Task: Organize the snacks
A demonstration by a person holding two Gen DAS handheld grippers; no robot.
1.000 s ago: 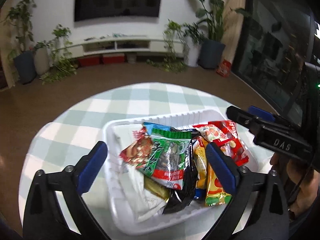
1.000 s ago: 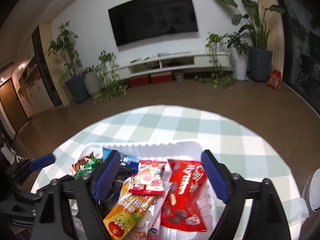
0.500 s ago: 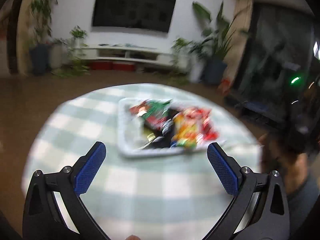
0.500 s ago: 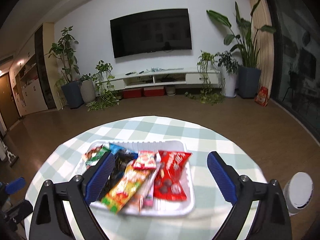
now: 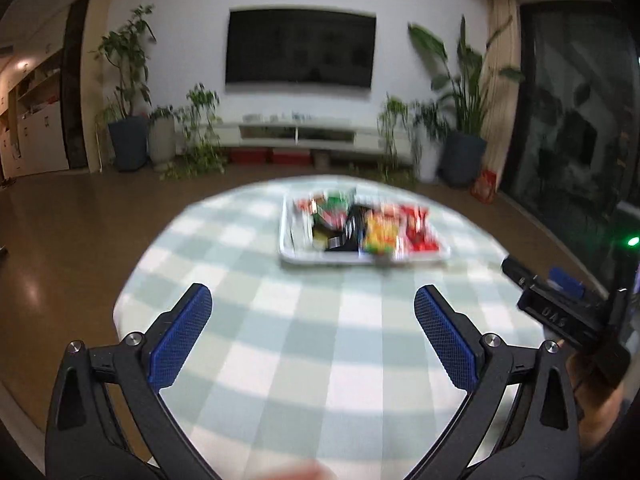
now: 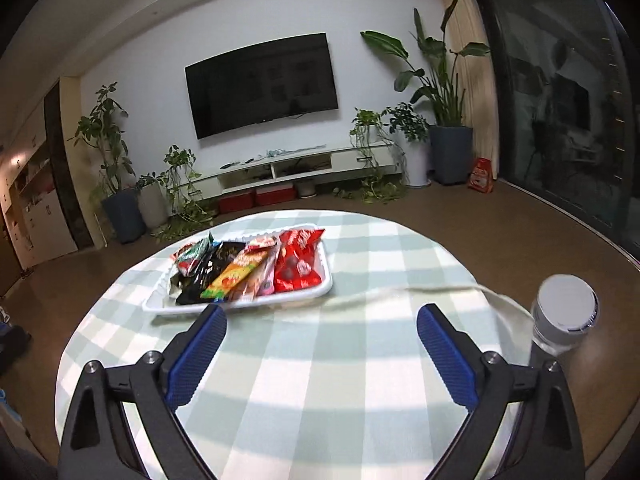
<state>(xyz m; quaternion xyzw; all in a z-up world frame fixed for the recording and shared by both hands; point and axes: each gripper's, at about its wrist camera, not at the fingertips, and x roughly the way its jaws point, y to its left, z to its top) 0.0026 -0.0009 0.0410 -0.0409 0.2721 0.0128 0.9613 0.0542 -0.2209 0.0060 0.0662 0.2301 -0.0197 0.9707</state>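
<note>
Sitting well ahead of both spread grippers (image 5: 313,310) (image 6: 322,328): snack tray (image 6: 240,305).

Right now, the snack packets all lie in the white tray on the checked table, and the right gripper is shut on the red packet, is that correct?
Not quite. The right gripper is open and holds nothing, back from the white tray, as the right wrist view shows. The red packet lies in the tray with the other snack packets on the checked table.

The tablecloth (image 6: 320,360) is a pale green and white check. At its 11 o'clock, a white tray (image 6: 240,305) holds a red packet (image 6: 298,262), an orange-yellow packet (image 6: 236,274), a black packet (image 6: 212,268) and a green-and-red packet (image 6: 192,256). Gripper pads (image 6: 196,360) are blue.
</note>
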